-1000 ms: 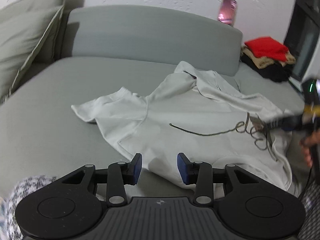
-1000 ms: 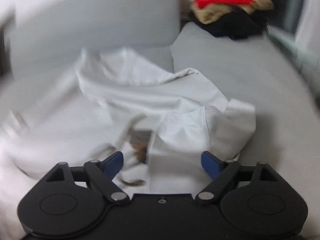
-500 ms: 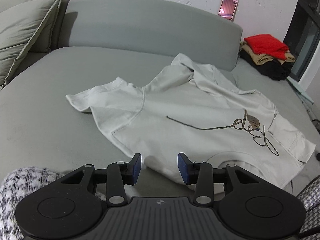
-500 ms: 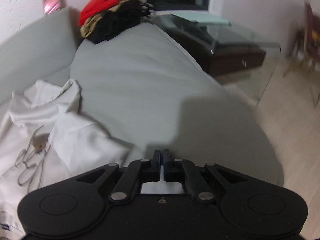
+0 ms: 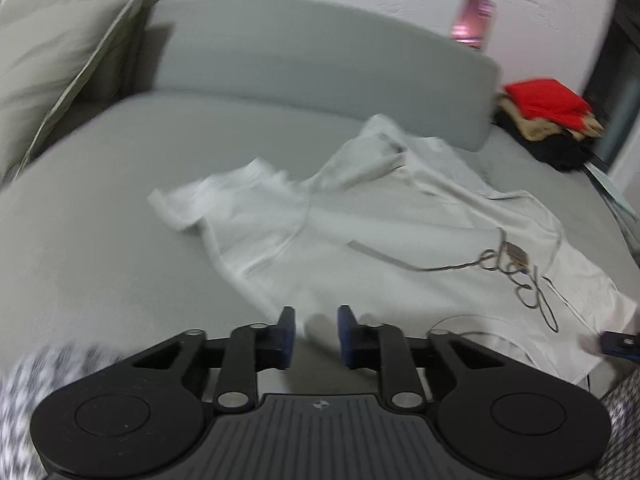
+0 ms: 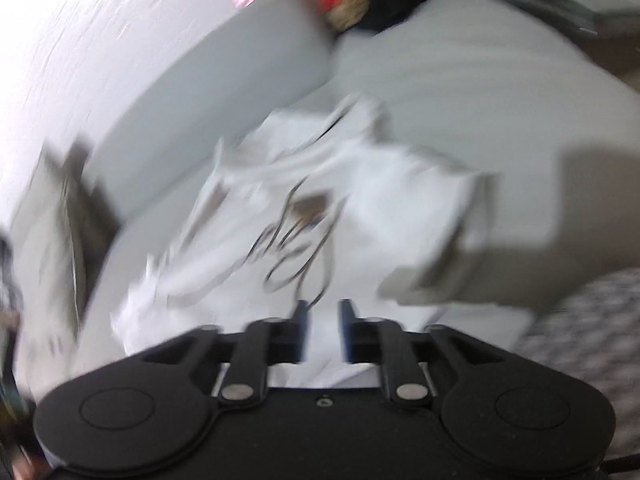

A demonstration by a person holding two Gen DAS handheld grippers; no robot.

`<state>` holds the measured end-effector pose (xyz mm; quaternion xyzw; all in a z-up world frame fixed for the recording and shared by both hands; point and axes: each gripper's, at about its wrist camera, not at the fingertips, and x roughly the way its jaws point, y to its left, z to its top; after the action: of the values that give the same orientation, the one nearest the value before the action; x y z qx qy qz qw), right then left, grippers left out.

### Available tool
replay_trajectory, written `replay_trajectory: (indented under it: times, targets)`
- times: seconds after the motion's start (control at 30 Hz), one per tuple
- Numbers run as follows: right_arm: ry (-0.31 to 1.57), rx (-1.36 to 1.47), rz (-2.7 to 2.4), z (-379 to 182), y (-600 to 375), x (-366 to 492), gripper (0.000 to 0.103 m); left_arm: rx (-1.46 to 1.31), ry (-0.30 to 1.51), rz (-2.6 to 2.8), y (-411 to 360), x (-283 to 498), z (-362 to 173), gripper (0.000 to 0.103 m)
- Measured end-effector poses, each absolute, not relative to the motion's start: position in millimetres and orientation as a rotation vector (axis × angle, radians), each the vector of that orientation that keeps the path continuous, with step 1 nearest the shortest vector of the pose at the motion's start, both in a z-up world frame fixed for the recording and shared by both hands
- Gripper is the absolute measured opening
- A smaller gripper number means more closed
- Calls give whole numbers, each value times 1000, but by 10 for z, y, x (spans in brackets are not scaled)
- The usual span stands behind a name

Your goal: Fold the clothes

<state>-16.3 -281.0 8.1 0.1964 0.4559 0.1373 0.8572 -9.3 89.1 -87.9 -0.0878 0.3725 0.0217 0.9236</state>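
Left gripper (image 5: pixel 316 330) at 6 o'clock: slim gap, jaws just closing at the near hem of the white shirt (image 5: pixel 360 232), cloth edge showing between the pads but not clearly pinched; right gripper (image 6: pixel 324 328) likewise barely parted, jaws just opening, white cloth behind the gap, nothing held. Spread flat on the grey sofa (image 5: pixel 100 220) from 12 toward 3 o'clock, sleeve out at 10. Could close on one layer only or miss the hem, dragging and bunching the shirt; with the right side let go, could fold crooked.
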Motion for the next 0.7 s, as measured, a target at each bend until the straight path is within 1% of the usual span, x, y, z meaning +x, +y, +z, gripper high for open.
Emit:
replay_trajectory:
  times: [0.07,0.1,0.13,0.2,0.27,0.37,0.4,0.47,0.5,0.53,0.57,0.6,0.63,0.7]
  targets:
    - [969,354,342,30,-2560,-123,13,-95,755,-1,686,-10,-895,18]
    - [975,327,360,2,-2444,-110,13,-58,775,-11,597,44,-945,21]
    - [982,299,365,-26,-2347,-100,13,-20,801,-17,512,100,-1000,29]
    - [1004,219,360,-111,-2243,-77,14,47,948,41,429,216,-1196,26]
    - [1049,148,337,-192,-2221,-122,10,66,966,44,446,135,-1180,26]
    - [1112,187,328,-148,-2419,-217,10,44,1004,22,537,16,-1098,25]
    - [1138,204,324,-131,-2492,-244,10,-1,1000,16,610,-25,-1073,25]
    - [1139,300,323,-93,-2661,-282,15,-104,966,19,771,-112,-1018,26]
    - [1126,362,323,-72,-2750,-297,18,-153,937,42,857,-143,-983,32]
    - [1109,420,323,-47,-2835,-310,27,-199,910,70,935,-156,-953,40]
    - [1084,471,320,-15,-2907,-315,31,-245,898,96,1016,-152,-943,43]
    - [1064,520,313,8,-2970,-316,37,-290,884,123,1098,-148,-934,44]
    - [1052,570,309,13,-3026,-313,40,-335,871,149,1179,-144,-924,44]
    - [1049,673,307,-29,-3115,-296,43,-434,858,175,1322,-107,-963,44]
